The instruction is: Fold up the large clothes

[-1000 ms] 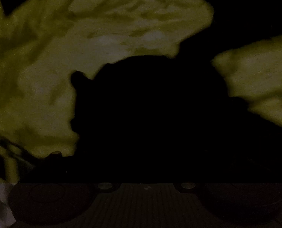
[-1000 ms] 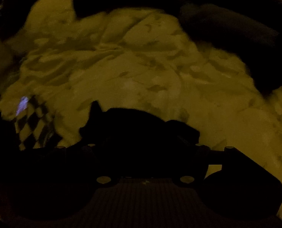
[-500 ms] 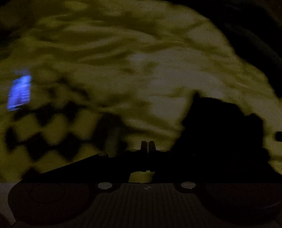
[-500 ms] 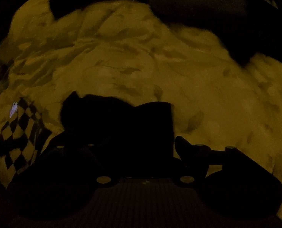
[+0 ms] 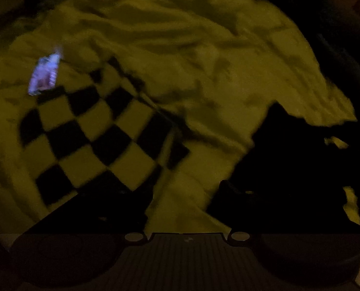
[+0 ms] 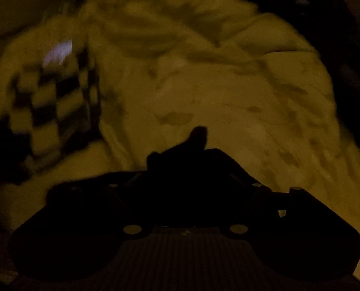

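The scene is very dark. A black garment (image 5: pixel 289 169) lies bunched on a rumpled yellowish bedsheet (image 5: pixel 180 48) at the lower right of the left wrist view. My left gripper (image 5: pixel 182 206) is open, its fingers spread wide with bare sheet between them. In the right wrist view a dark bunch of the black garment (image 6: pixel 194 145) sticks up between the fingers of my right gripper (image 6: pixel 187 169), which looks shut on it, though the dark hides the fingertips.
A black and yellow checkered cloth (image 5: pixel 90 140) lies on the sheet at left, also in the right wrist view (image 6: pixel 58 101). A small glowing bluish object (image 5: pixel 44 75) rests beside it. Dark shapes border the bed at far right (image 6: pixel 349 48).
My left gripper was shut half a second ago and has opened. It swung from the black garment to over the checkered cloth. My right gripper has closed in on the black fabric.
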`<state>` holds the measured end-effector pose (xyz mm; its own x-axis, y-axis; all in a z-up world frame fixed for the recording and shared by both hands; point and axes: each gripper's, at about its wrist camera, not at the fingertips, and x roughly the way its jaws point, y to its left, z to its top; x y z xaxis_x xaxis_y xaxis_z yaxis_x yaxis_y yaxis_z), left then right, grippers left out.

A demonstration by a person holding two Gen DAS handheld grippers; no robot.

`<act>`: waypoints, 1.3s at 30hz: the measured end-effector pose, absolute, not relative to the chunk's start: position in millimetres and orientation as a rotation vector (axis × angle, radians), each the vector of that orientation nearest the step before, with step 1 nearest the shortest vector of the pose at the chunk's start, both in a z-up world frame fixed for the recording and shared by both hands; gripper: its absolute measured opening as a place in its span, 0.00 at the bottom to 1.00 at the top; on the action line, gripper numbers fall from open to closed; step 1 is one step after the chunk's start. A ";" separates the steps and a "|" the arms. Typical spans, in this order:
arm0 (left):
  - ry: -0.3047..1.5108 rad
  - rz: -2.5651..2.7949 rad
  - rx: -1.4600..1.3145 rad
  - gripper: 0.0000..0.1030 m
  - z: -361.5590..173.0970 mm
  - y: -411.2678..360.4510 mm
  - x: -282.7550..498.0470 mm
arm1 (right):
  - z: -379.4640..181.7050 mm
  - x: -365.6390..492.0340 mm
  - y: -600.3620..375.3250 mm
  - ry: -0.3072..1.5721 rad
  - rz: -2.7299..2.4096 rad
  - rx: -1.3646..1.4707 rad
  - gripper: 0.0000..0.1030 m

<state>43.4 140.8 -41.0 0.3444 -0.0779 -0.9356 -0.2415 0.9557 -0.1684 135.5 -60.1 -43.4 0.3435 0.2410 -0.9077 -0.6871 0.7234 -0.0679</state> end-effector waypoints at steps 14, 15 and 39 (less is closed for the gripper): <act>1.274 -0.042 -0.273 1.00 -56.1 105.9 61.7 | 34.4 147.2 -311.6 0.942 -0.008 0.386 0.12; 1.273 -0.065 -0.260 1.00 -55.6 99.2 64.3 | 37.1 140.8 -330.2 0.934 -0.044 0.428 0.08; 1.269 -0.537 0.074 1.00 -39.5 -58.5 57.3 | 98.3 58.7 -479.4 0.697 -0.312 0.688 0.05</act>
<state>57.3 -58.5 -39.5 0.1923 -0.3423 -0.9197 0.4219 0.8750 -0.2374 58.7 -479.4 98.3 0.7333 -0.0408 -0.6787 0.4794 0.7388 0.4736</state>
